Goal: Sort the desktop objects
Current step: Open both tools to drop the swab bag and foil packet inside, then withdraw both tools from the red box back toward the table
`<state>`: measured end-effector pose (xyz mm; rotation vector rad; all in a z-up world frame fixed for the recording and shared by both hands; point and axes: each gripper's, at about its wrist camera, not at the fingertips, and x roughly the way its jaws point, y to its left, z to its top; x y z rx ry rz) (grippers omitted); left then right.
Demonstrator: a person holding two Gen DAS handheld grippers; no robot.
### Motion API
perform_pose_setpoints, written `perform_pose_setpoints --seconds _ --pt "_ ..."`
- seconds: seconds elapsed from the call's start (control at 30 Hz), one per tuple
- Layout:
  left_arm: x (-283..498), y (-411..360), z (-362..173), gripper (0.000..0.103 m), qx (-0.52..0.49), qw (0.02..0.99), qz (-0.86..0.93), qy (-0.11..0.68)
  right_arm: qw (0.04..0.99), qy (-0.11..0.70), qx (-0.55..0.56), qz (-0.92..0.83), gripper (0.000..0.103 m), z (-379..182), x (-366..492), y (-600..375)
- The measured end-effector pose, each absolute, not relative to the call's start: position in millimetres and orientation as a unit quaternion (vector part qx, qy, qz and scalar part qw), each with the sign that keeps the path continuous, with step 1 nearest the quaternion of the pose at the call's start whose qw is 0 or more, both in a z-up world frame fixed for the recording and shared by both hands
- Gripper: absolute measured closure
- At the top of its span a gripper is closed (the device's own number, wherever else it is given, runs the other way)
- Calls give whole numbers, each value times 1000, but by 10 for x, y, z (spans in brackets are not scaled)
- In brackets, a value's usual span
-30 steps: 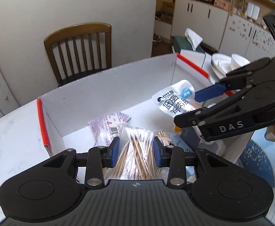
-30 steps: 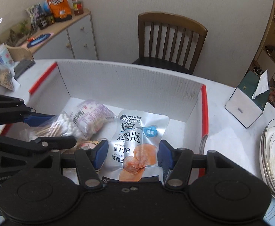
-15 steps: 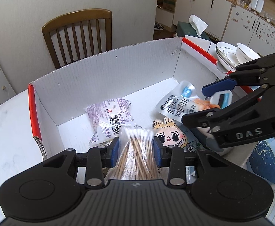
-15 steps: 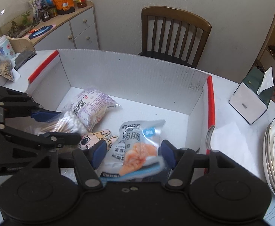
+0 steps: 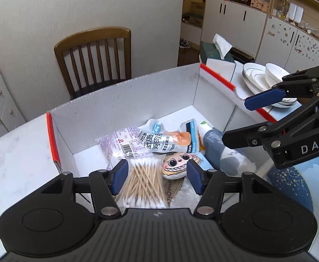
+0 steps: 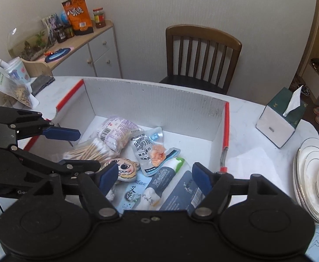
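A white marbled table (image 6: 246, 152) is seen w/ a white corrugated box (image 6: 155, 102), red-edged, set on it; a wooden chair (image 6: 203, 50) is placed behind, tissue box (image 6: 279, 124) and stacked plates (image 6: 308, 174) off to the right. Inside the box, a cotton swab pack (image 5: 143, 183) is laid flat, long axis running away from the left camera, tips toward the far wall, just beside a chicken sausage pouch (image 6: 150, 148). Left hand-held gripper (image 5: 157, 176): jaws being opened, swabs between but not pressed. Right hand-held gripper (image 6: 155, 178): being opened wide, nothing gripped.
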<state>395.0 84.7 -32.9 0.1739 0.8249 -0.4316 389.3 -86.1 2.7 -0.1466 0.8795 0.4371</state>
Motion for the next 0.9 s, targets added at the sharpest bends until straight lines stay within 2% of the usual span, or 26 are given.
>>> perform_pose_setpoints --seconds 0.2,0.3,0.53,0.8,0.9 --pt "3695 820 -144 45 85 897 -206 381 886 404 -69 218 24 206 3695 -913" --pt "3552 811 -46 40 85 902 -203 372 888 396 -69 224 24 294 3585 -924" --pt "3225 758 146 39 85 911 -193 355 892 380 -68 236 23 446 3318 -964" --pt "2842 679 265 21 79 920 -183 338 895 362 -76 248 15 553 3016 -1041" --pt "2713 646 282 20 70 922 -179 336 896 359 -75 250 13 567 2926 -1088"
